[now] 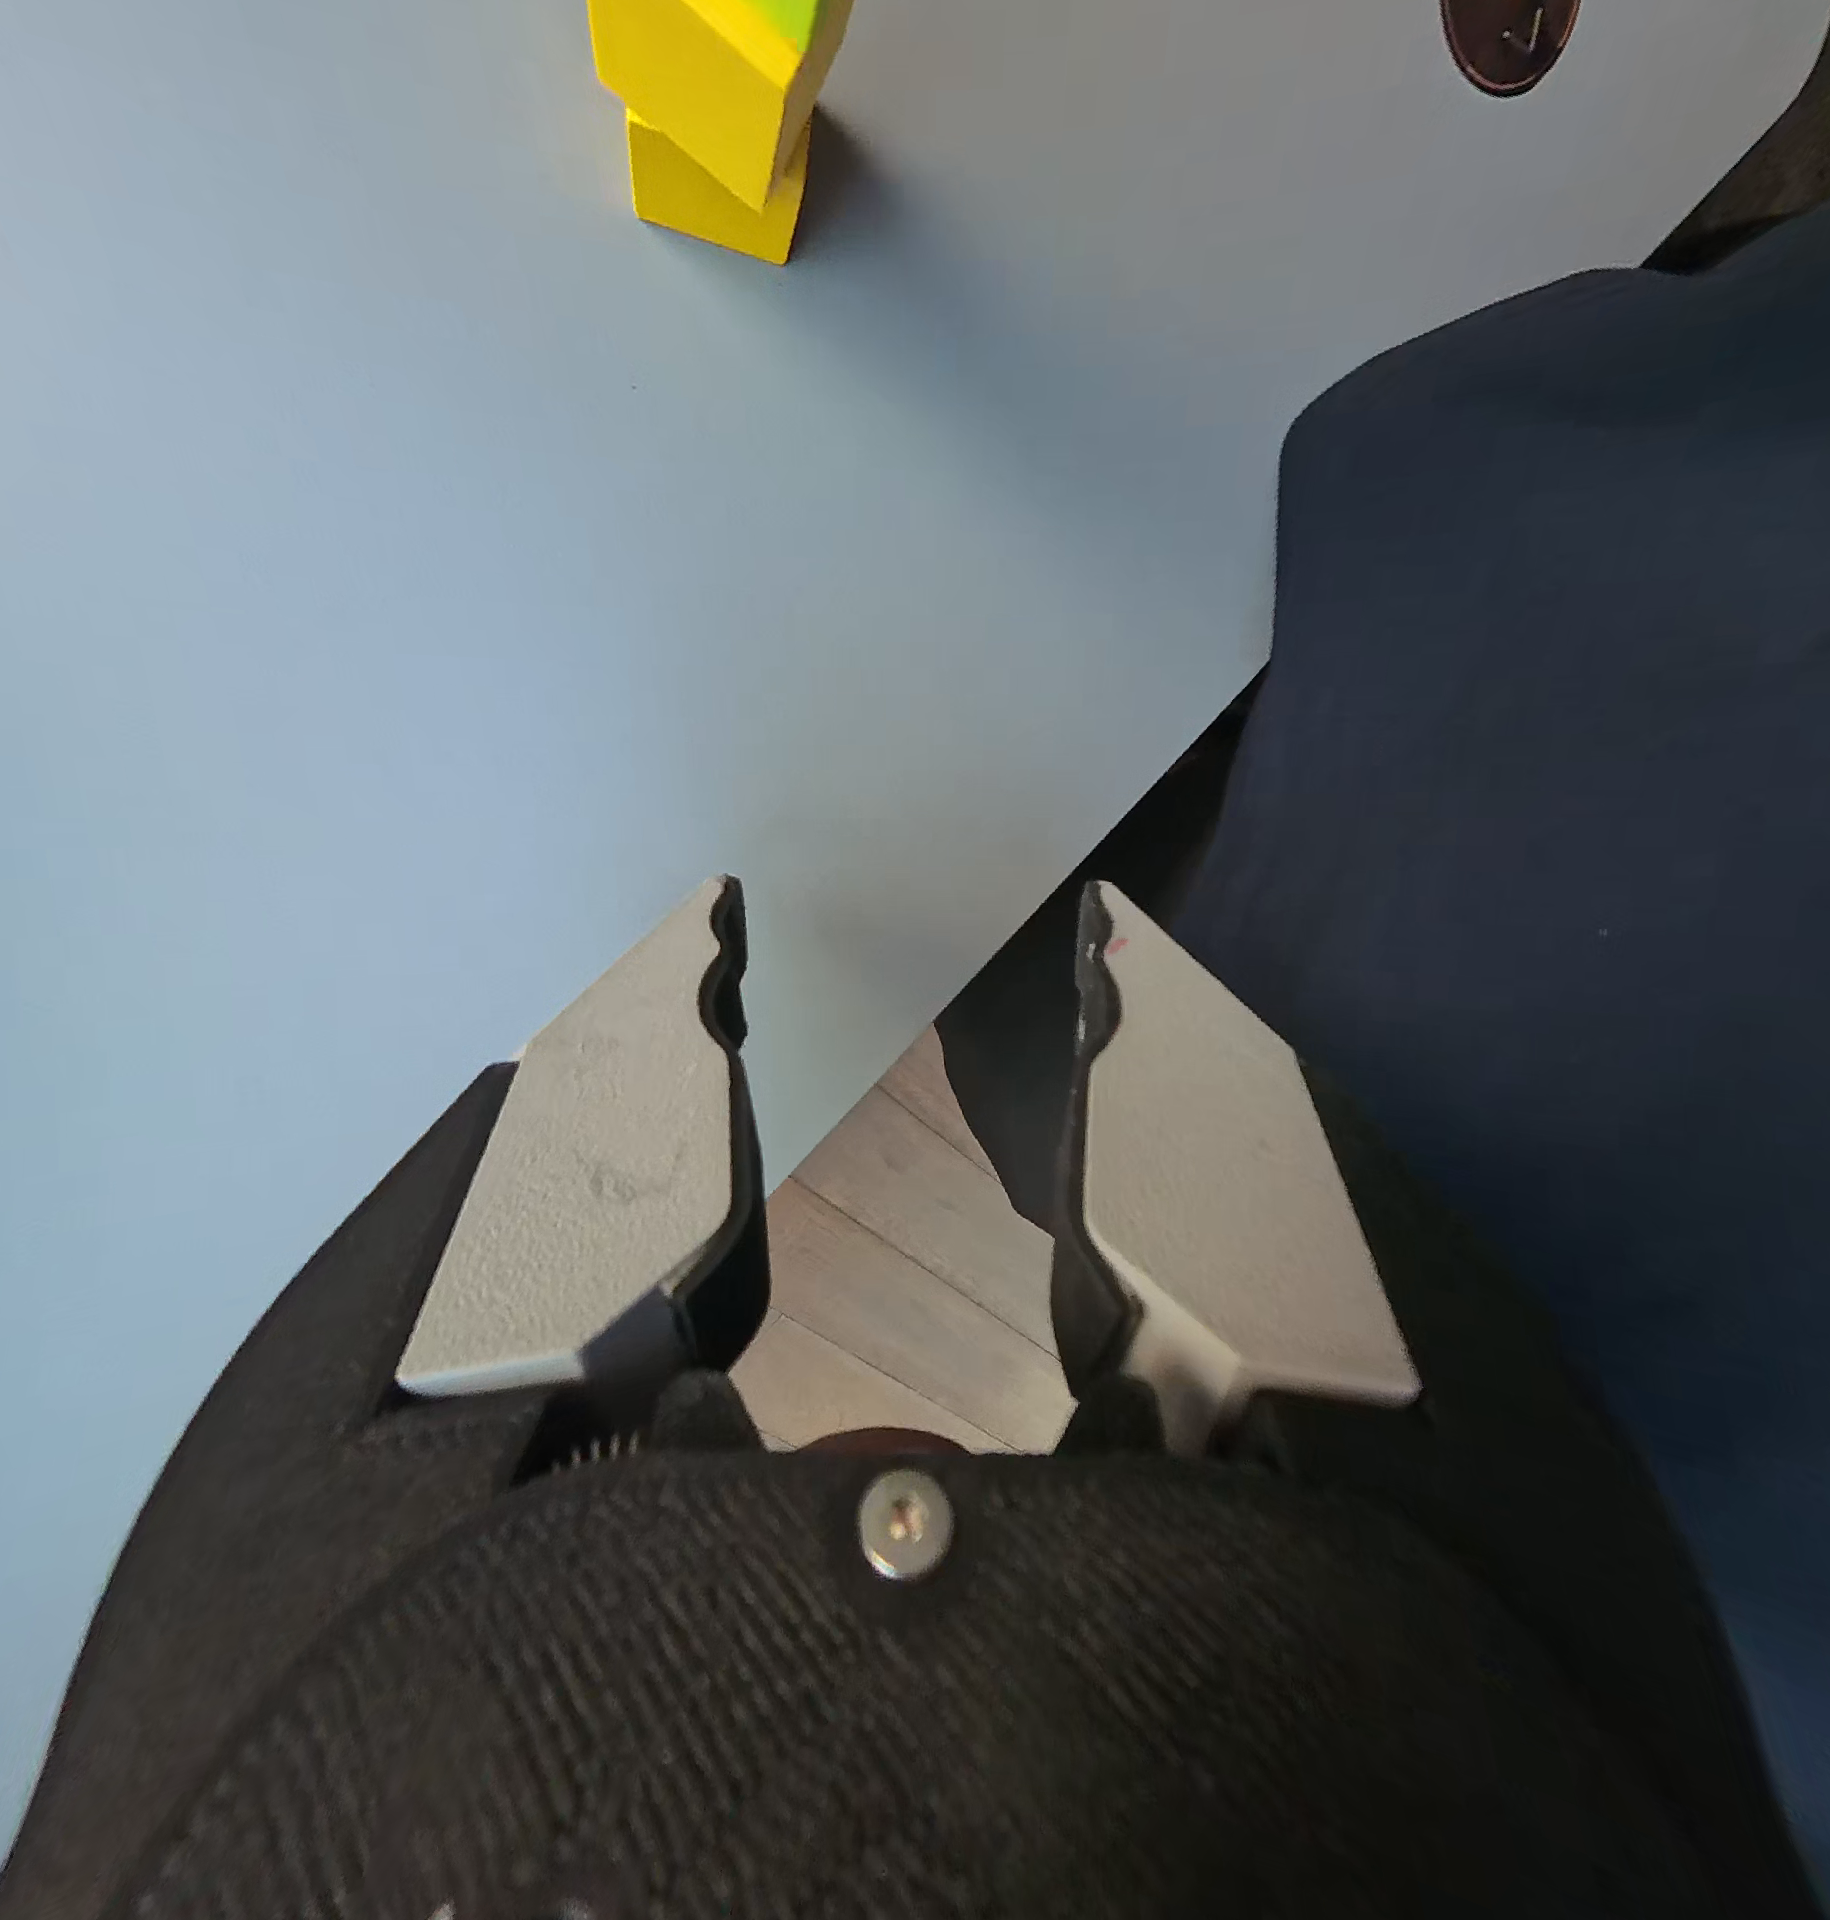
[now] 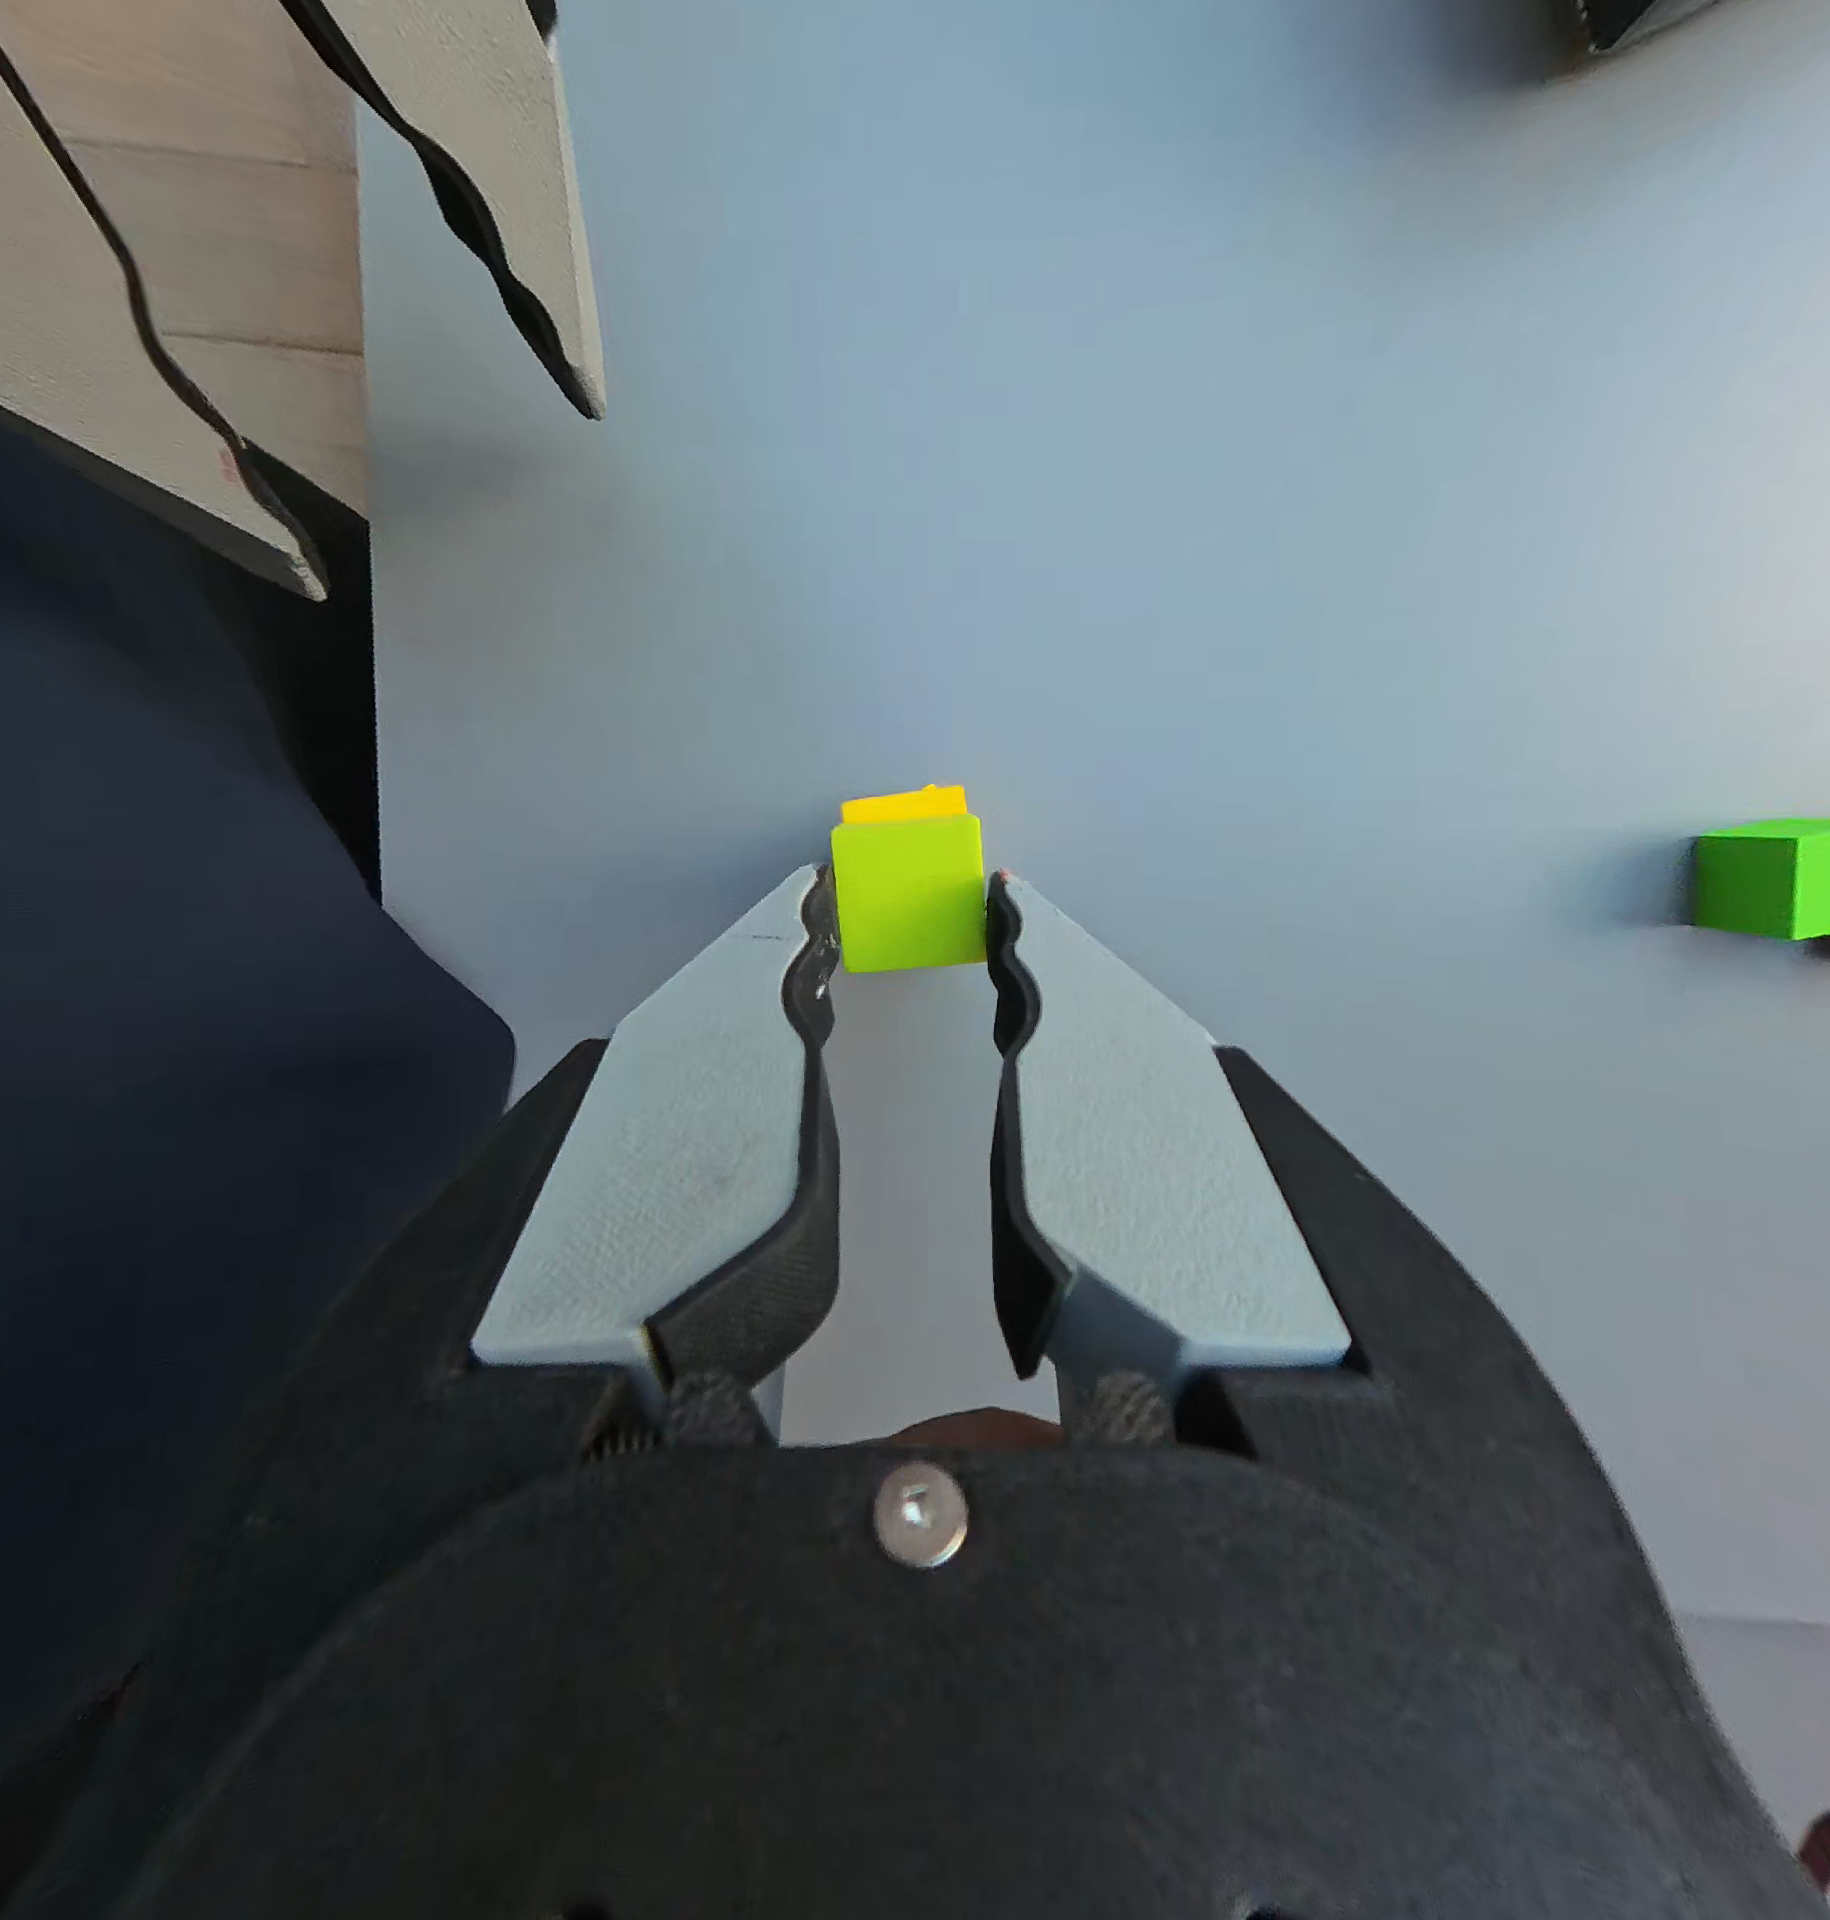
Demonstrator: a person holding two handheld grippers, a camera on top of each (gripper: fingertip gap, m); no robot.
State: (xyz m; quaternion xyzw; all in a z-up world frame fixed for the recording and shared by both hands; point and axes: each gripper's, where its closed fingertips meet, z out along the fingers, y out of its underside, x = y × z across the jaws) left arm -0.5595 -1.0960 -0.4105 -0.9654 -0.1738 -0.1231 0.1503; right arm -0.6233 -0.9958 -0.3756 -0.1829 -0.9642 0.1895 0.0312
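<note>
My right gripper (image 2: 908, 883) is shut on a lime-green cube (image 2: 906, 904), with both pads pressed against its sides. The cube sits on top of a yellow block (image 2: 903, 805) on the blue-grey table (image 2: 1202, 520). In the left wrist view the stack shows at the top: two yellow blocks (image 1: 719, 156), the upper one turned, with the lime-green cube (image 1: 823, 16) cut off by the frame edge. My left gripper (image 1: 911, 904) is open and empty, over the table's near edge, well short of the stack. It also shows in the right wrist view (image 2: 452, 501) at the upper left.
A bright green block (image 2: 1784, 878) lies on the table to the right of the stack. A dark round object (image 1: 1508, 47) sits at the far right. A person's dark blue clothing (image 1: 1565, 727) is along the table edge. Wooden floor (image 1: 890, 1299) shows below. The tips of one gripper are about 12 cm away from the tips of the other.
</note>
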